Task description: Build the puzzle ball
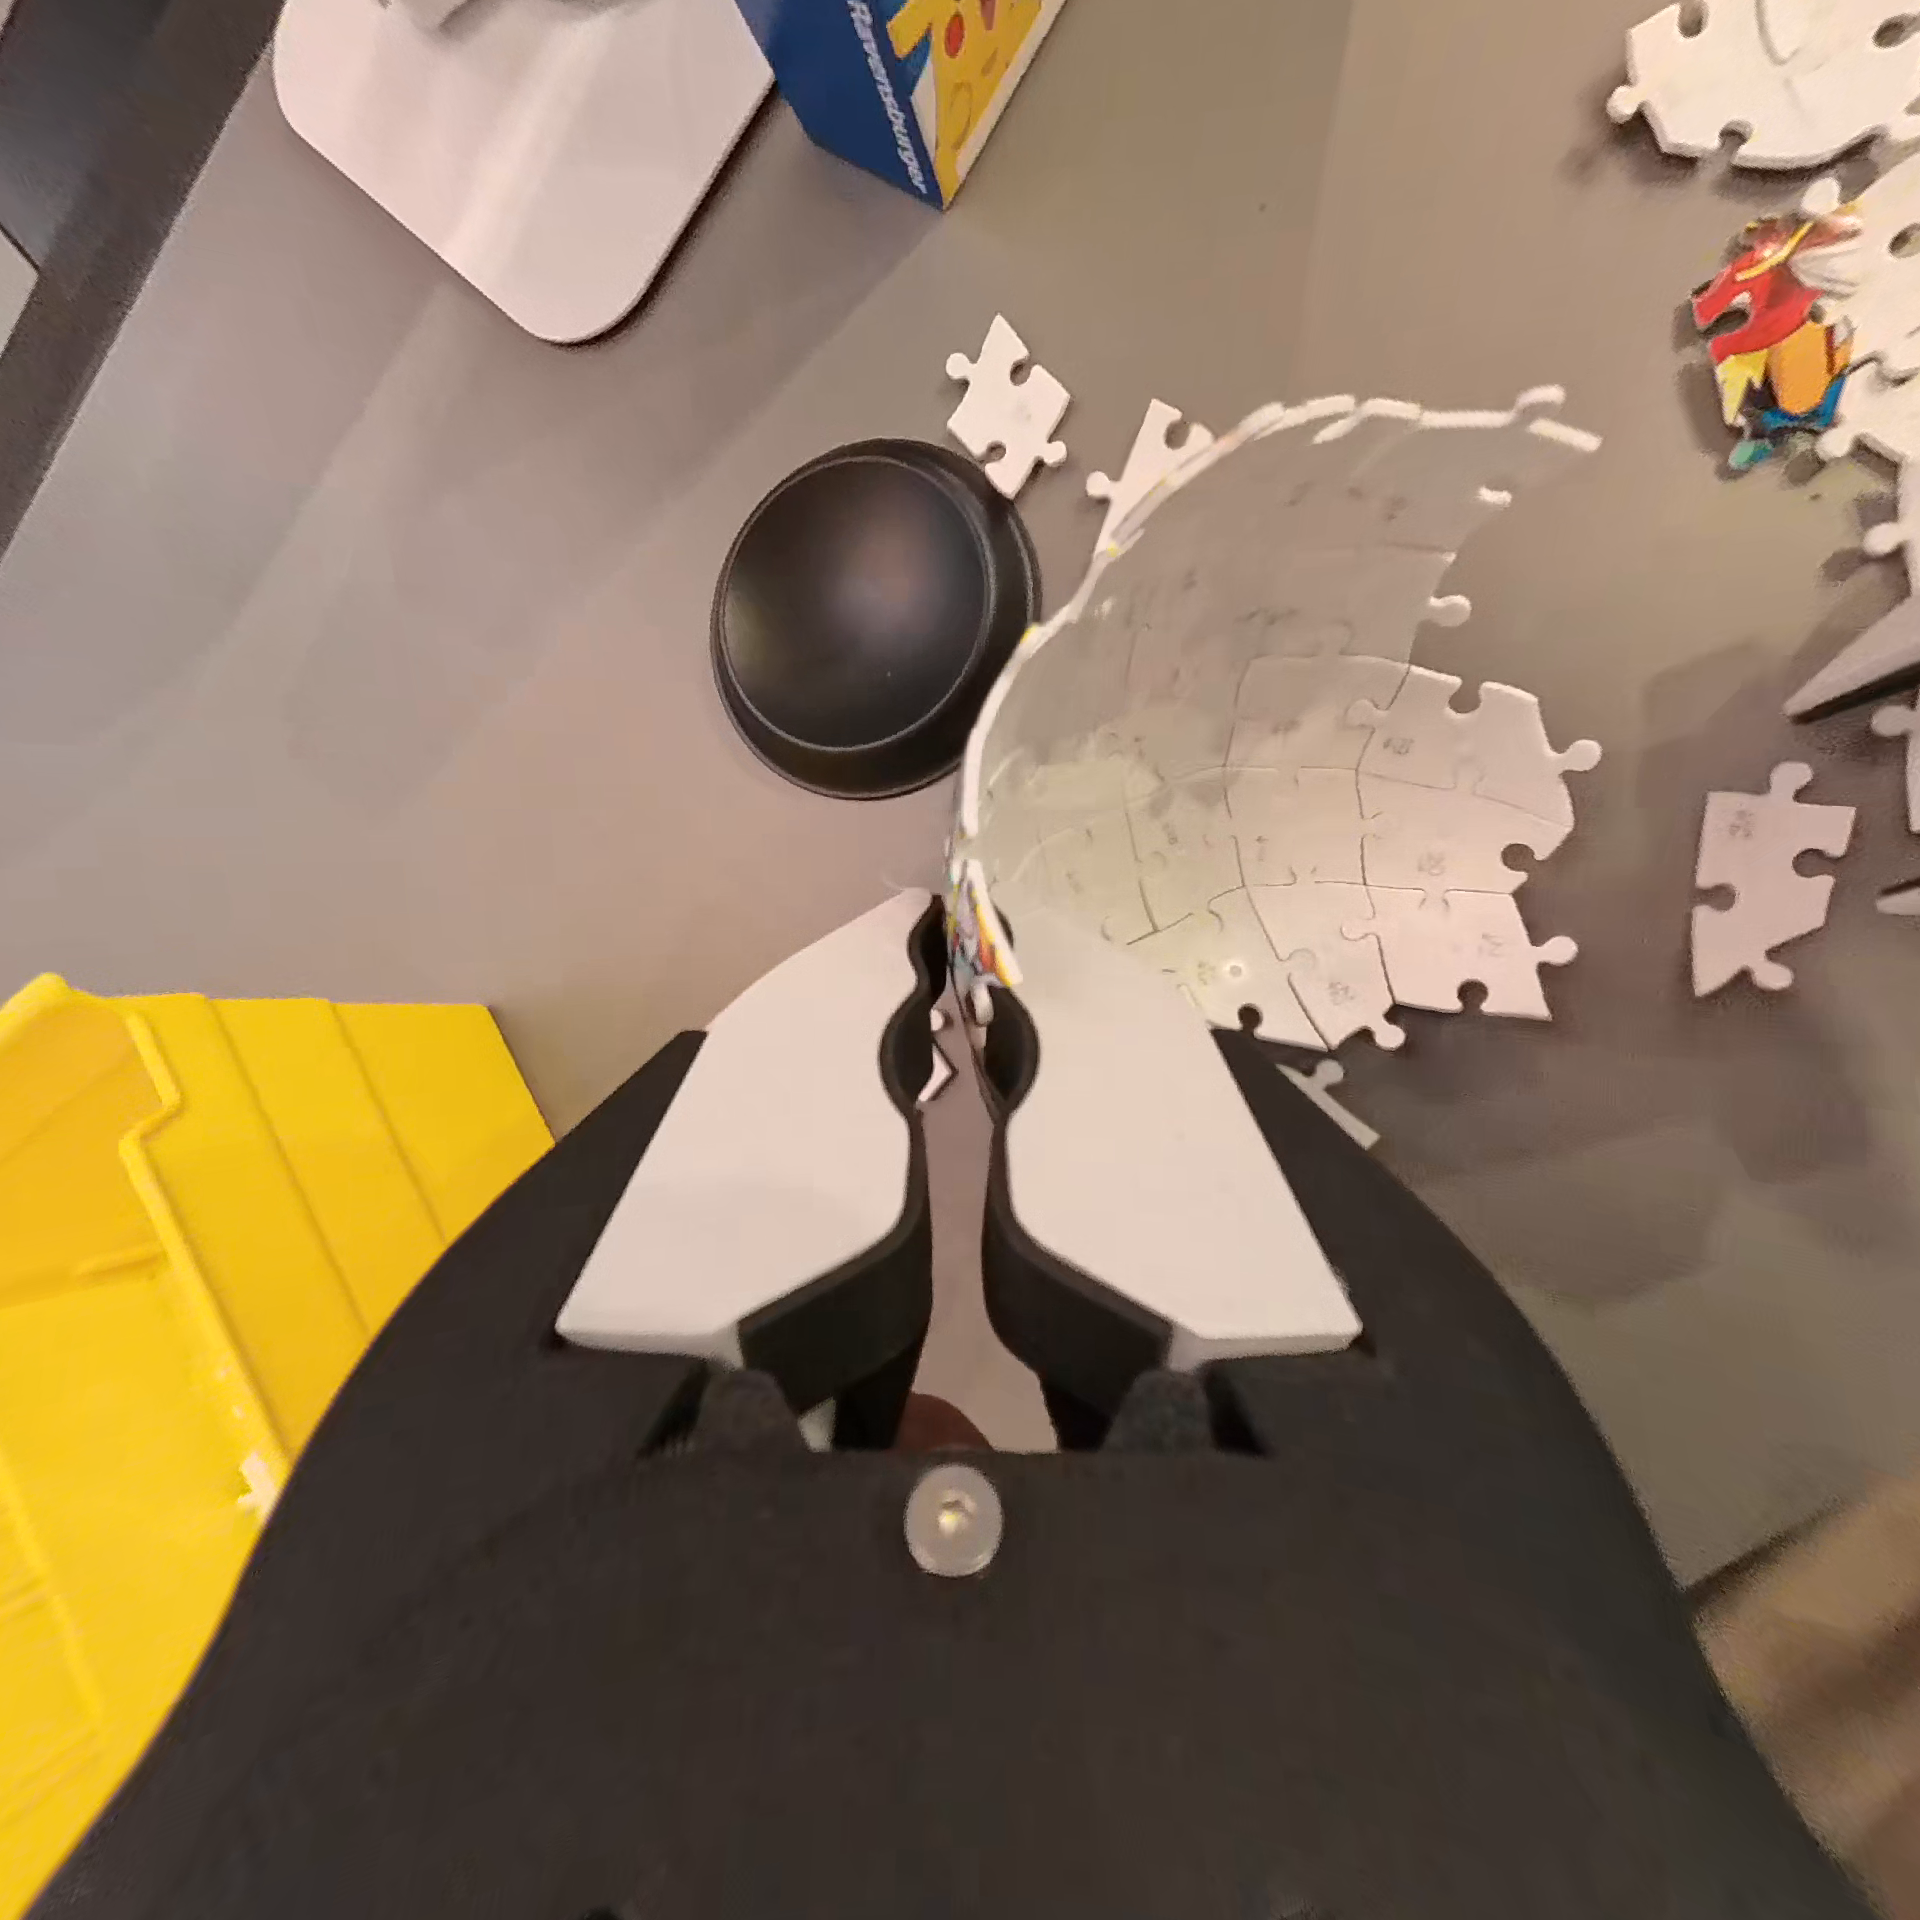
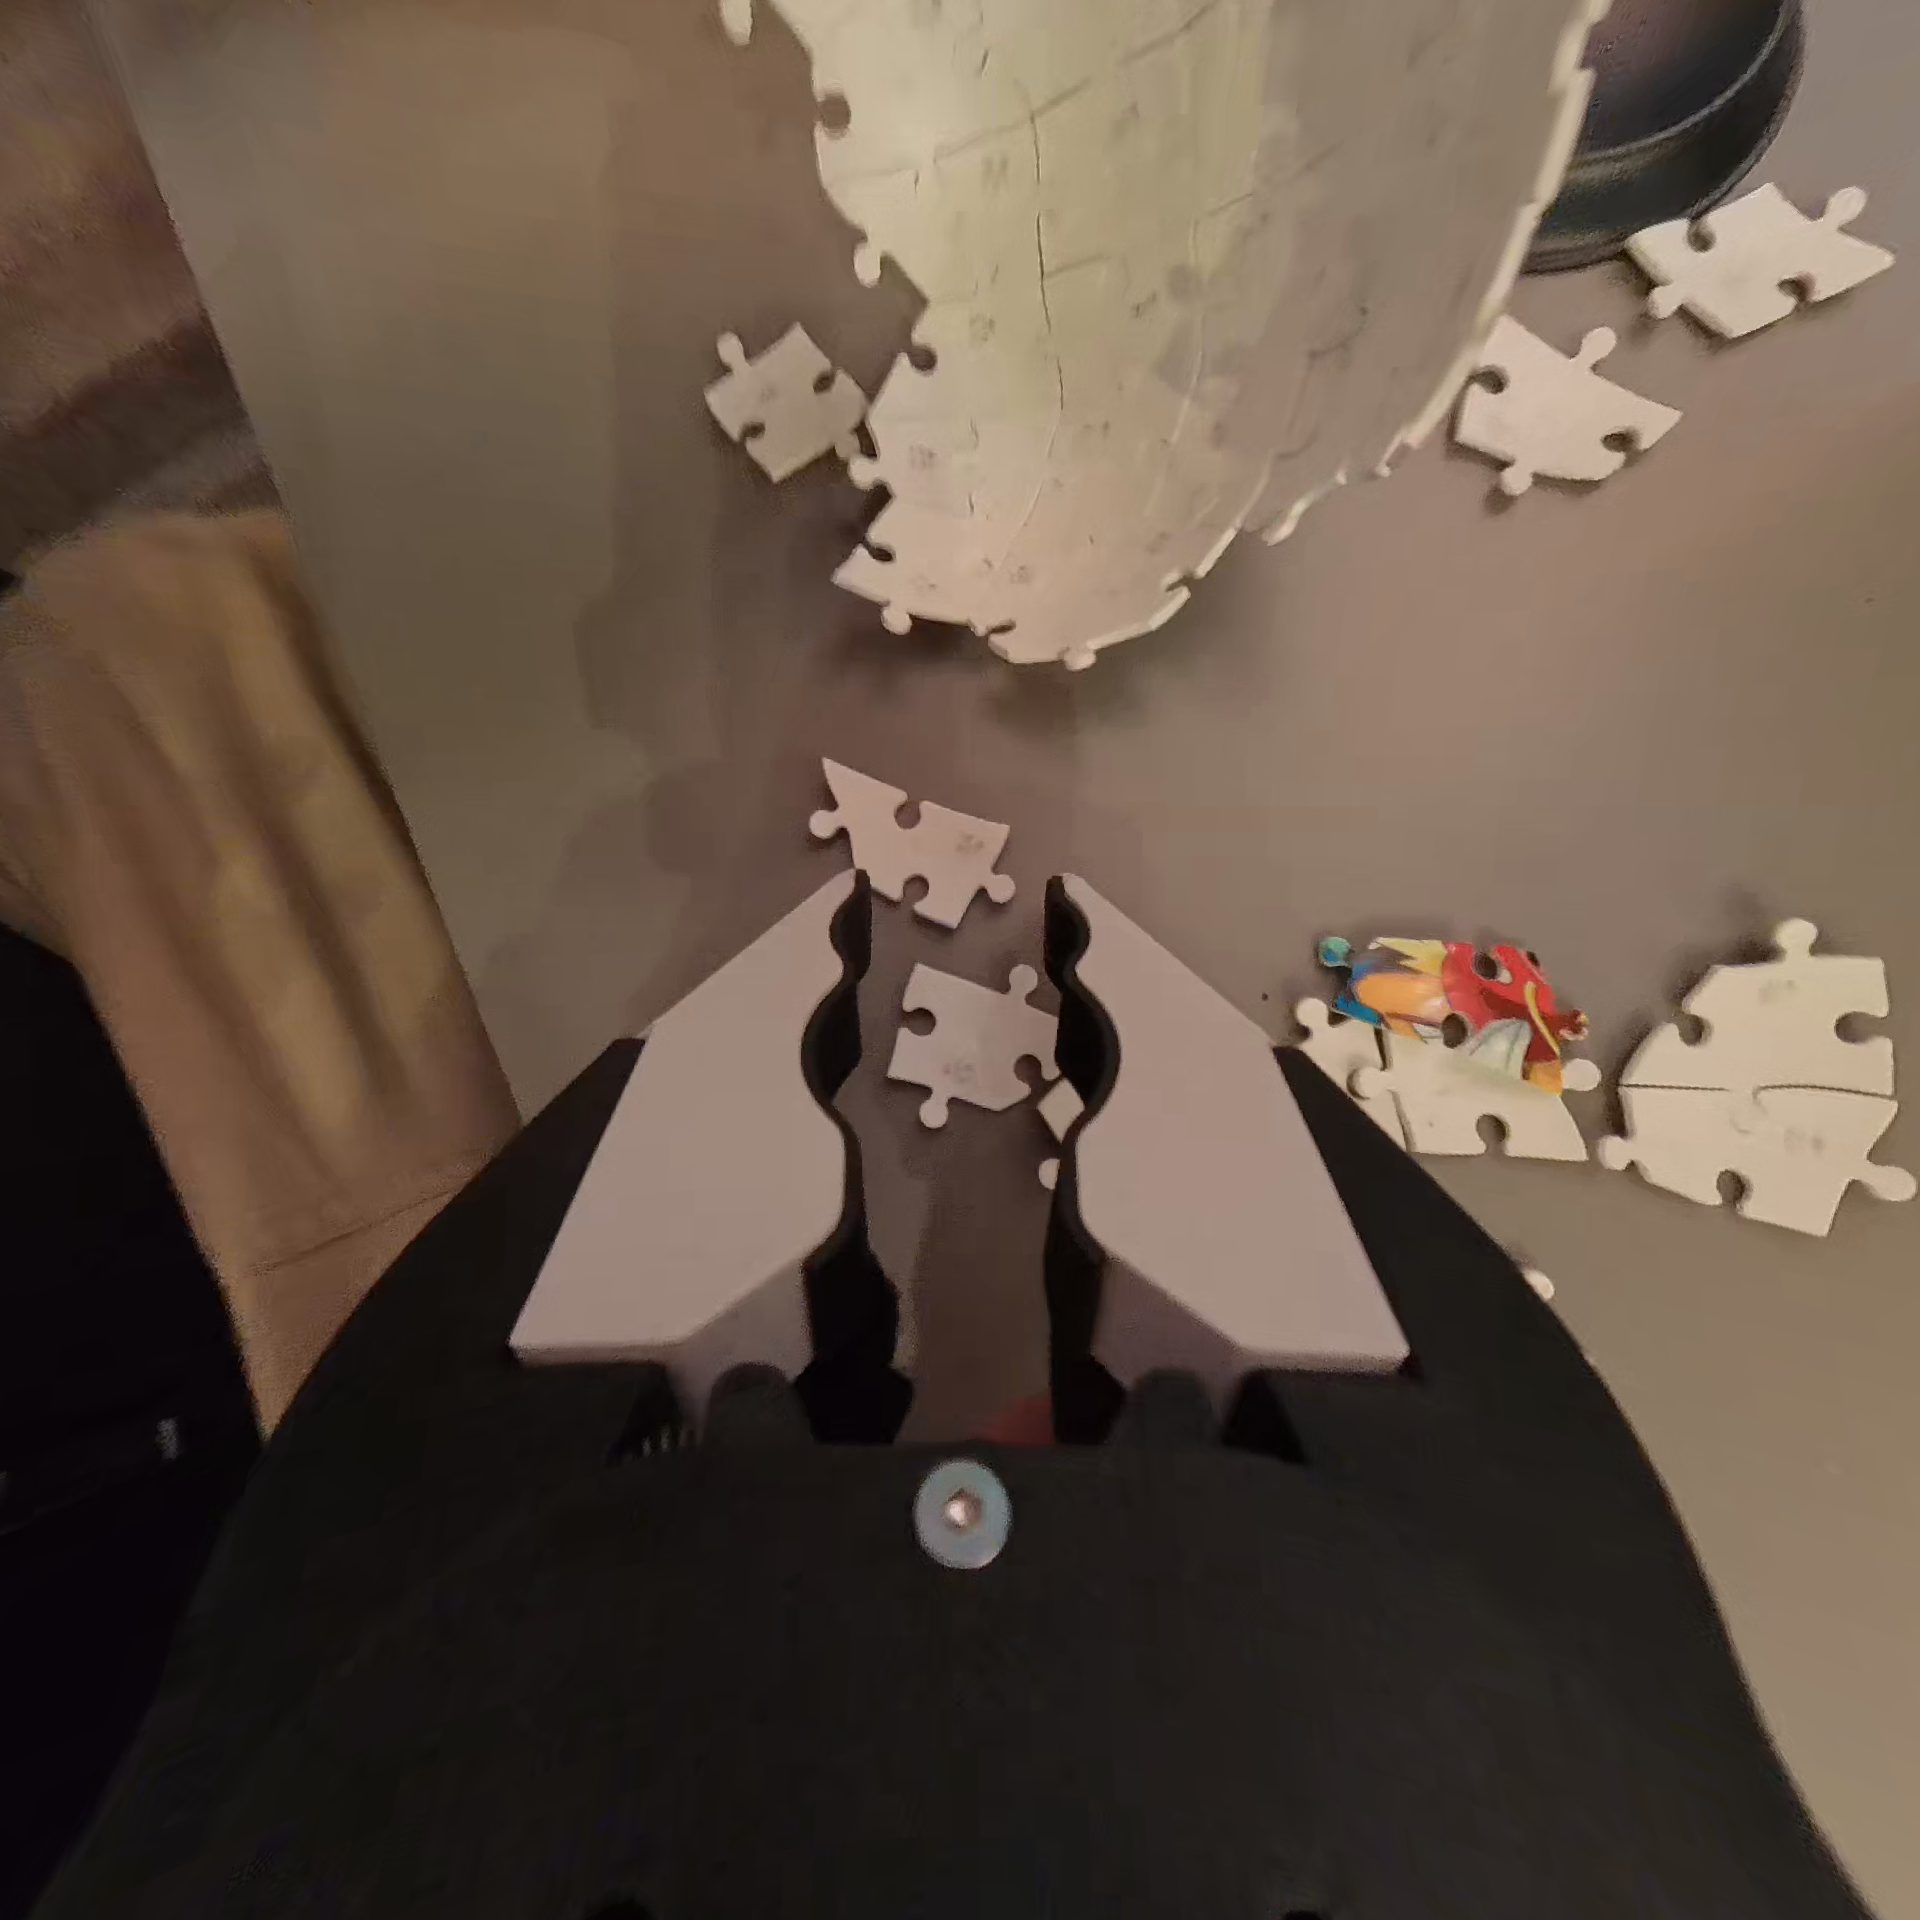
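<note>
My left gripper [image 1: 961,951] is shut on the edge of a partly built puzzle ball shell [image 1: 1247,748], a curved white bowl of joined pieces with its blank inner side facing me, held above the grey table. The shell also shows at the top of the right wrist view [image 2: 1143,291]. My right gripper [image 2: 956,894] is open and empty, low over a loose white piece [image 2: 966,1049] that lies between its fingers. Another loose white piece [image 2: 920,847] lies just past the fingertips. A black round stand [image 1: 862,623] sits on the table left of the shell.
Several loose white pieces lie around [image 1: 1766,878] [image 2: 1558,416]. A colourful face-up piece [image 2: 1455,1003] rests on joined white pieces at the right [image 2: 1766,1101]. A yellow bin [image 1: 208,1247] is at my left. The blue puzzle box [image 1: 914,94] and a white base [image 1: 520,156] stand at the back.
</note>
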The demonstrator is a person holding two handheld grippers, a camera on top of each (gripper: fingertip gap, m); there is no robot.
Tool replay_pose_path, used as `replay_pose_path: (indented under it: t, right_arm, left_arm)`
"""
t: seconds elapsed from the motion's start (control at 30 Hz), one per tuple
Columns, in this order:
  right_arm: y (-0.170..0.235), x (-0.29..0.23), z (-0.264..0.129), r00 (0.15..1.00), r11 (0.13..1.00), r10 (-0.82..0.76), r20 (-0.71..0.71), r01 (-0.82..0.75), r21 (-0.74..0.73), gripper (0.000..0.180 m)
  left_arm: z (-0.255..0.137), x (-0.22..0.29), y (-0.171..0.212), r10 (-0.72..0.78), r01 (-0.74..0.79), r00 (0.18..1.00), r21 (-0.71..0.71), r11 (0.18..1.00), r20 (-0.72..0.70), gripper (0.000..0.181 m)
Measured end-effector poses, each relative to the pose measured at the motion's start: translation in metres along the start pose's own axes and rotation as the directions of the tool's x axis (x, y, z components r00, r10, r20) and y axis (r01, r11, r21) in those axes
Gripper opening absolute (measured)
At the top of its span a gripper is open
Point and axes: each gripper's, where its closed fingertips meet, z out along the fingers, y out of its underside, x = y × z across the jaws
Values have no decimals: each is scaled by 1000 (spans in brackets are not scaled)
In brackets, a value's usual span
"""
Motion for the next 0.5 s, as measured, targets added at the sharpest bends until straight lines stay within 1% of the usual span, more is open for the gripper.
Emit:
replay_pose_path:
  t: [0.03,0.1,0.17,0.27,0.47,0.5]
  right_arm:
    - [2,0,3,1000,1000,-16,-10,16,-13,32]
    - [1,-1,6,999,999,-31,-10,31,-10,30]
    - [0,3,7,999,999,-44,-24,44,-7,20]
    - [0,4,7,999,999,-44,-28,44,-1,15]
    - [-1,6,6,998,999,-50,-27,51,8,14]
    - [-3,6,4,998,999,-50,-30,51,18,8]
  left_arm:
    - [-1,0,-1,12,-12,1000,-9,1000,-2,4]
    - [-1,0,-2,36,-36,999,-24,999,-7,4]
    - [-1,-1,-2,56,-56,998,-36,998,-7,4]
    - [-1,1,-3,67,-67,998,-45,997,-16,4]
    - [-2,3,-4,102,-103,994,-67,992,-26,4]
    - [-3,3,-3,106,-107,994,-71,992,-27,4]
